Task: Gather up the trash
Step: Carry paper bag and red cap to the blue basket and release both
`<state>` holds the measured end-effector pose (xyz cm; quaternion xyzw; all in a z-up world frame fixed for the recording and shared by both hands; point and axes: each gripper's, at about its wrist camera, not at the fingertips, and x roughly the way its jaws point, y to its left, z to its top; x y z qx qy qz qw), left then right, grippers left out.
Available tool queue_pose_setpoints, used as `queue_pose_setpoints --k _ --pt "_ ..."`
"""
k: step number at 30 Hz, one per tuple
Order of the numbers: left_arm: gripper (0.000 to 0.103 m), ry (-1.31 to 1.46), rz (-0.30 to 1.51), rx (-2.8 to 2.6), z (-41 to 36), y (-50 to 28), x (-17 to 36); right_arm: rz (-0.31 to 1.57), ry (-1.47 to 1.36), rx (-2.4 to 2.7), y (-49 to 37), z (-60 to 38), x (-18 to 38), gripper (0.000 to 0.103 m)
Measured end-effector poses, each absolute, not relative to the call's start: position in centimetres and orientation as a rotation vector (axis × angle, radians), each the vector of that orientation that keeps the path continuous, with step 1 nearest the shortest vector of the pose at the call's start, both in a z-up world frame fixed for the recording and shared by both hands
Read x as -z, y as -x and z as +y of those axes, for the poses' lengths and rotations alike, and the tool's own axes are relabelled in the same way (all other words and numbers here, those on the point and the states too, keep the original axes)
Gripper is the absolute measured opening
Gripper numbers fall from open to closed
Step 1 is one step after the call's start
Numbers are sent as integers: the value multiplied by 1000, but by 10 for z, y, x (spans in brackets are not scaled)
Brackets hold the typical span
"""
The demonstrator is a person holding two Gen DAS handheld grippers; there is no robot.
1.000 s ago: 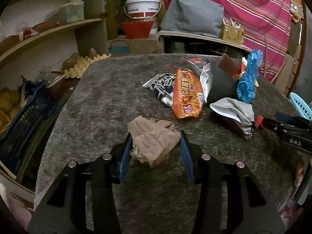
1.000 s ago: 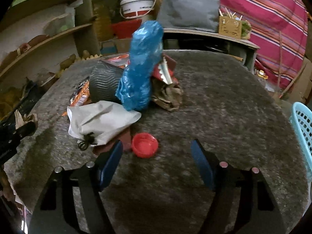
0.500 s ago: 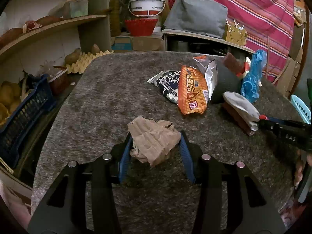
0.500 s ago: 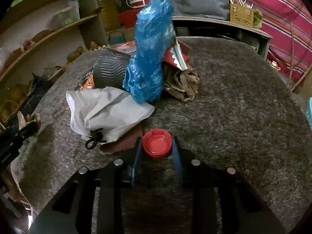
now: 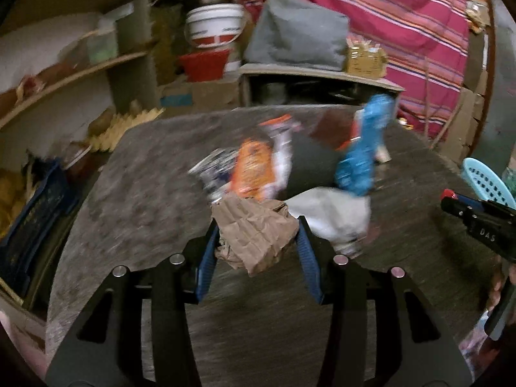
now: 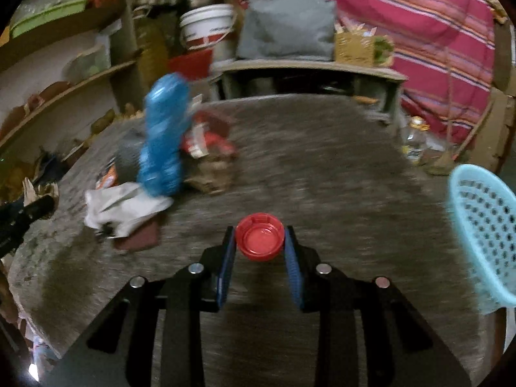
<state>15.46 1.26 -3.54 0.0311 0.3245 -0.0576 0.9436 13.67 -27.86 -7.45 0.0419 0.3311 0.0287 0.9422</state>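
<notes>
My left gripper (image 5: 256, 229) is shut on a crumpled brown paper bag (image 5: 254, 230) and holds it above the grey table (image 5: 135, 193). My right gripper (image 6: 259, 237) is shut on a red bottle cap (image 6: 259, 236), also lifted off the table (image 6: 322, 167). A heap of trash lies on the table: an orange snack wrapper (image 5: 253, 169), a blue plastic bag (image 5: 362, 154), a white bag (image 5: 332, 216). The blue bag (image 6: 164, 135) and white bag (image 6: 124, 208) also show in the right wrist view. The right gripper shows at the left view's right edge (image 5: 477, 222).
A light blue perforated basket (image 6: 483, 225) stands off the table's right edge, also in the left wrist view (image 5: 487, 183). Shelves (image 5: 74, 74) and a dark blue crate (image 5: 35, 219) stand left. A low shelf with a grey cushion (image 5: 296, 38) is behind.
The right gripper closed on the red cap, lifted it and swung right toward the blue basket. The left gripper lifted the brown paper bag and moved right toward the heap.
</notes>
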Motion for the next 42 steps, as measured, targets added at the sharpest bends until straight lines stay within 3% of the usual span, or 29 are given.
queue_pose_setpoints --k 18,25,37,40,42 --pt "45 -92 580 550 -265 -172 9 580 -141 322 -82 -533 27 31" --pt "45 -110 586 670 -361 -176 10 600 -136 373 -87 -570 30 31" --pt "47 -121 691 726 -436 -216 31 627 -192 421 -89 -602 51 31" --pt "53 -141 705 733 -440 -218 29 627 -207 427 -89 -606 52 31" --pt "69 -151 689 720 -436 -215 28 628 -200 425 -90 -606 53 31"
